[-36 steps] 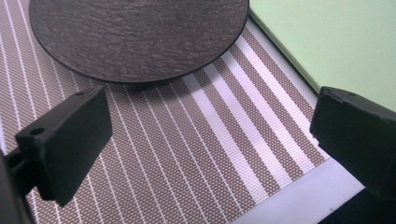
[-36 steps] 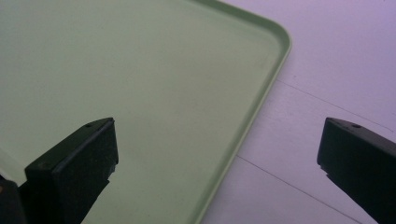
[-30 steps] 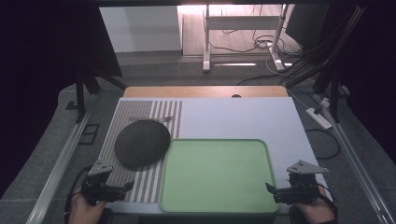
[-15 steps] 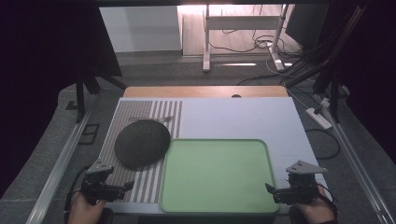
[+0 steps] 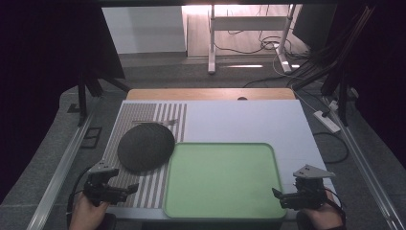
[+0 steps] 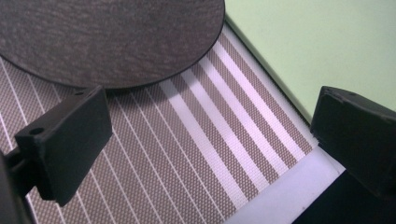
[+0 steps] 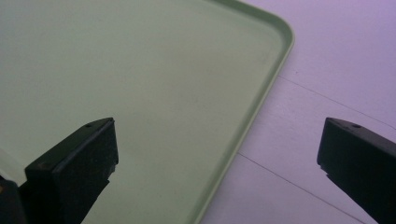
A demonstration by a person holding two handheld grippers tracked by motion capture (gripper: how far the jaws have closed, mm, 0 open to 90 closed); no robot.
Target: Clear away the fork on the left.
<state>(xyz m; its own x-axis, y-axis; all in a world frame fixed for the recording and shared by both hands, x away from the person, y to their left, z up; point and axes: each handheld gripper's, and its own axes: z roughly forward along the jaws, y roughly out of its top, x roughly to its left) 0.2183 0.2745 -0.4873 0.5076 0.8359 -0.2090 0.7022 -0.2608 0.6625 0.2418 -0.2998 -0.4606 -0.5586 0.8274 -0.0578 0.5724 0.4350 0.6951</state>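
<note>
Two hand-held tools wait at the near desk edge, both jaws wide apart and empty.
High view: left tool [image 5: 133, 186] lower left, right tool [image 5: 276, 193] lower right, flat green plastic tray [image 5: 220, 179] between them. Left gripper view: dark round woven mat [image 6: 107, 37] upper left on the grey striped placemat [image 6: 196, 154]. Right gripper view: the tray's rounded corner upper right, white desk [image 7: 327, 70] beside it.

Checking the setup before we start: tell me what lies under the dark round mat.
The dark round mat lies on the striped placemat, its right edge meeting the green tray. Whatever sits beneath its middle is covered.
</note>
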